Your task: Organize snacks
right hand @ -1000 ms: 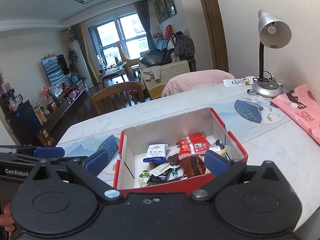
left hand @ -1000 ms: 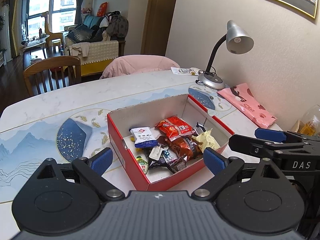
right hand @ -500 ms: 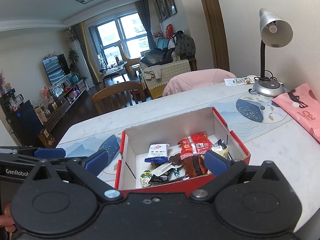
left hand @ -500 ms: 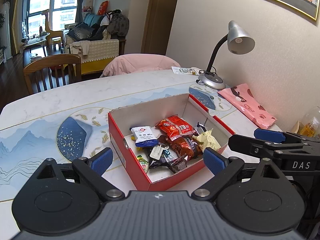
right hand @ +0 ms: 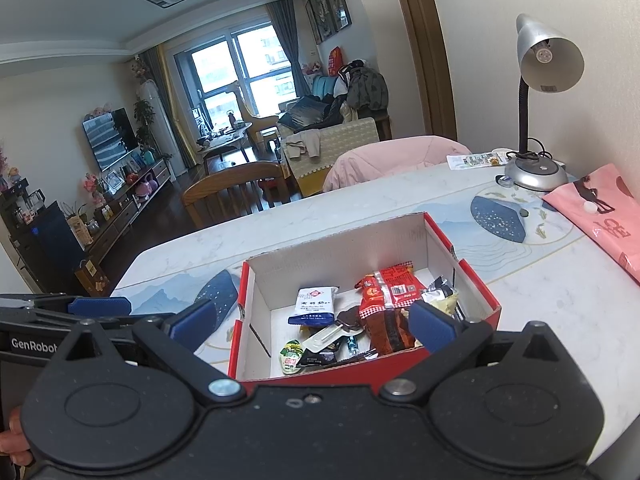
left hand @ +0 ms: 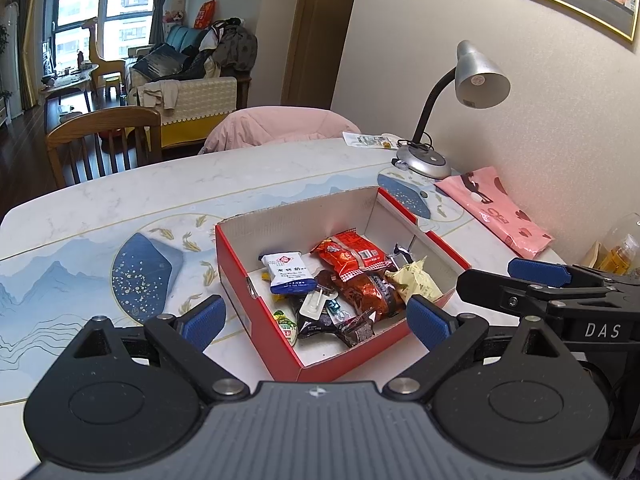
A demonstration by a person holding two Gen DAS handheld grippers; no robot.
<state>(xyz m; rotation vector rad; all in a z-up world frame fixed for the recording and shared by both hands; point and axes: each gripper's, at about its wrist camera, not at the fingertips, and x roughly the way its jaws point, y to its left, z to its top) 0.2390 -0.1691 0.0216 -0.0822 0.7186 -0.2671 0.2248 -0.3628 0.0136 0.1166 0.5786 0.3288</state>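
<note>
We hold the left gripper [left hand: 312,320] wide open and empty, raised just short of the red box [left hand: 256,264], framing its near corner so either side is within reach. Our right gripper [right hand: 312,328] is equally spread, holding nothing, alongside it and facing the same box. The snacks [left hand: 340,284] lie heaped inside, a white-and-blue packet [left hand: 289,272] beside a red packet [left hand: 348,254] over darker wrappers, so we judge they are already gathered. The box sits mid-worktop [left hand: 120,196], well apart from the desk lamp [left hand: 460,100] and pink bag [left hand: 496,208].
</note>
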